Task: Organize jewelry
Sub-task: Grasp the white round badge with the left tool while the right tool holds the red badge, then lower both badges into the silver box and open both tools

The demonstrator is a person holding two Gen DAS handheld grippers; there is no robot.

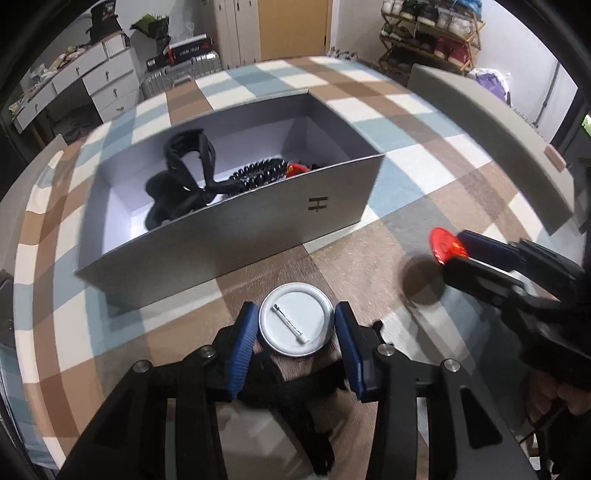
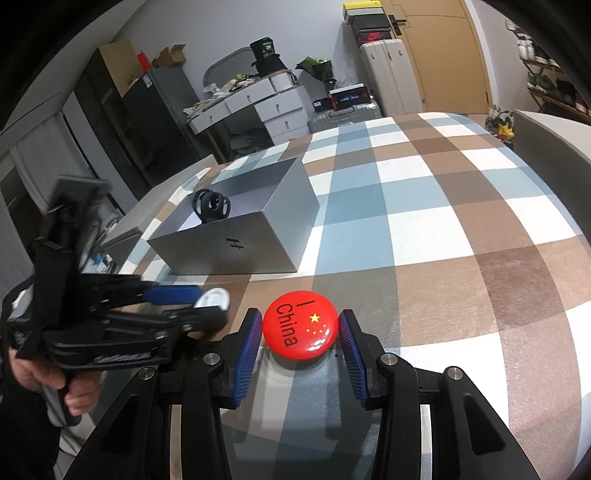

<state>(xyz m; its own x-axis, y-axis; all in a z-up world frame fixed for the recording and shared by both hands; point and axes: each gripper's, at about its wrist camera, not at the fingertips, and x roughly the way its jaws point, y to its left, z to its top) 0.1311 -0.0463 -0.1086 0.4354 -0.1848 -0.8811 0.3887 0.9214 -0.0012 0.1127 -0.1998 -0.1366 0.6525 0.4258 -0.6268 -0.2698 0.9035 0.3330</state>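
Silver-backed pin badge [image 1: 295, 319] sits pinched in the left claw [image 1: 296, 332] near the grey box [image 1: 229, 225]; right claw [image 2: 301, 334] clamps the red badge [image 2: 300, 325]; lift each clear over the box's near wall before releasing.

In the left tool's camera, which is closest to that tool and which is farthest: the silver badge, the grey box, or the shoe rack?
1. Silver badge: right between the left tool fingertips.
2. Grey box: just behind the badge, on the checked cloth.
3. Shoe rack: far back, top right, by the wall.
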